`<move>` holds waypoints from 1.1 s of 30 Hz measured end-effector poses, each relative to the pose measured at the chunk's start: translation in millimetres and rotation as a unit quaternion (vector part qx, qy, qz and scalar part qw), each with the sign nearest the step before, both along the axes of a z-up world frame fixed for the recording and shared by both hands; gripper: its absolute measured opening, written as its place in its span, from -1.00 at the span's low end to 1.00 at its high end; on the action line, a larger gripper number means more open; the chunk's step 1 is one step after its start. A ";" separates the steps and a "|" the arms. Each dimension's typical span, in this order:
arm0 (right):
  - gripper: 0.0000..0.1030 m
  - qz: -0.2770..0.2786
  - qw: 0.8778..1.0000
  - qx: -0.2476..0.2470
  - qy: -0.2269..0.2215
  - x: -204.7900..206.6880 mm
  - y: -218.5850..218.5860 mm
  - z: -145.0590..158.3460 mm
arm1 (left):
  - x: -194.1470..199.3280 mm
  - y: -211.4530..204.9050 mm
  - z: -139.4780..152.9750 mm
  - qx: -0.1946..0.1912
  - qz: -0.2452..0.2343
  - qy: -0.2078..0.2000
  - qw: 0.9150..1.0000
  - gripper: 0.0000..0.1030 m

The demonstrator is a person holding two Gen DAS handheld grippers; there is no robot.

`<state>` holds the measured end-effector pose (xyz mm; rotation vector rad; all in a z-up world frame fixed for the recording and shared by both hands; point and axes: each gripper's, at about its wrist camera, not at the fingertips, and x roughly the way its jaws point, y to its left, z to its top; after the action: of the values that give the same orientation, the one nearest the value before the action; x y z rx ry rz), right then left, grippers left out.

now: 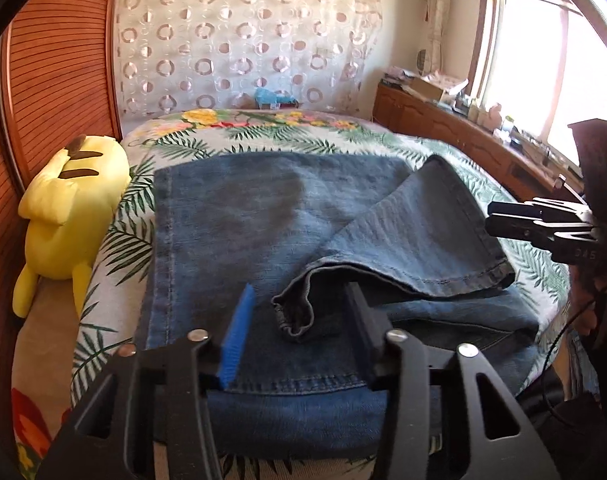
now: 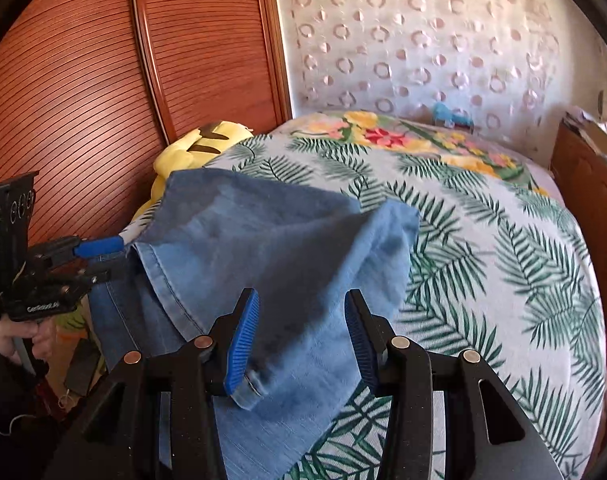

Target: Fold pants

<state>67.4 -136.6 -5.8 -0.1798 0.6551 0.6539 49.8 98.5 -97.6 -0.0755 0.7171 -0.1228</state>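
Blue jeans lie partly folded on the bed, with the leg ends flopped back over the lower layers. My left gripper is open just above the near edge of the jeans, its jaws either side of a crumpled hem. In the right wrist view the jeans lie in a heap, and my right gripper is open above the hem nearest to it. The left gripper shows at the left of that view, at the denim's edge. The right gripper shows at the right of the left wrist view.
The bed has a palm-leaf and flower cover. A yellow plush toy lies at the bed's left edge beside a brown slatted wardrobe. A wooden cabinet with clutter stands under the window at the right.
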 end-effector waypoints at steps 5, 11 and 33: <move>-0.10 0.003 1.000 -0.001 0.031 5.3 7.5 -10.1 | 6.4 -1.8 -5.9 0.009 -0.005 0.009 1.000 -0.33; -0.10 0.008 0.998 0.006 0.061 14.6 9.5 -20.3 | 11.0 -3.8 -5.5 0.011 -0.007 0.010 1.000 -0.44; -0.93 0.091 0.991 0.029 -0.098 2.3 26.1 117.0 | -55.7 -11.8 107.5 -0.008 -0.017 -0.118 0.993 -0.86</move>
<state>69.7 -110.5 111.3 -0.2492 0.4337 0.8189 -5.9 86.7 9.9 -0.0638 0.4809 -0.1664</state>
